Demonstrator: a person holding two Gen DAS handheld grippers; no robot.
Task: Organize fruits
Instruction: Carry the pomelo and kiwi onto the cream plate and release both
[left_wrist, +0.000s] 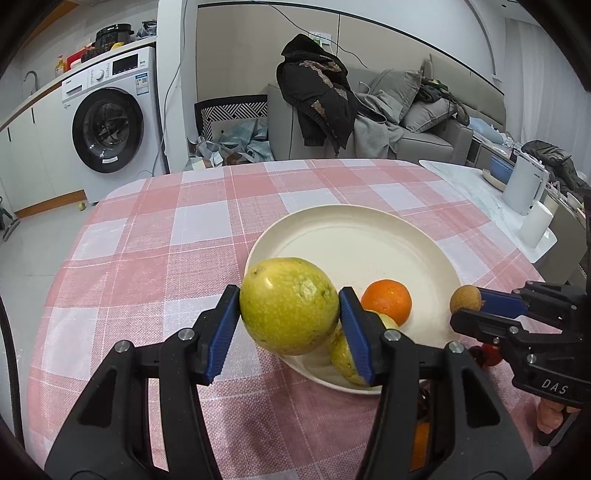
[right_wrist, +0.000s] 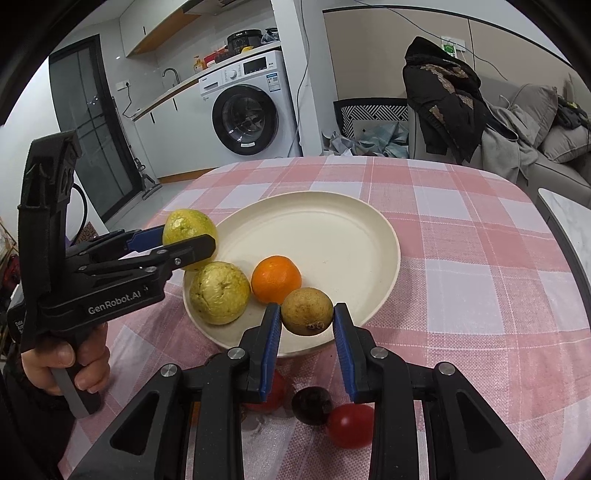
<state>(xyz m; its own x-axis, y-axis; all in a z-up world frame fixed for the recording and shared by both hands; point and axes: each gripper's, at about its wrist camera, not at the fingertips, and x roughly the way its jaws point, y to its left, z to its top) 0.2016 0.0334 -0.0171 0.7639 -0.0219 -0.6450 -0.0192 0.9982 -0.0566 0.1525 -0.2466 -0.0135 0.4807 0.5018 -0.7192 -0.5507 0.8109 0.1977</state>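
My left gripper is shut on a large yellow-green fruit, held above the near left rim of the cream plate. The right wrist view shows that same fruit in the left gripper. My right gripper is shut on a small brown round fruit over the plate's near edge; the left wrist view shows it at the right. On the plate lie an orange and a second yellow-green fruit.
A pink checked cloth covers the table. Two red fruits and a dark one lie on it under my right gripper. A hand holds the left gripper. A white side table with containers stands to the right.
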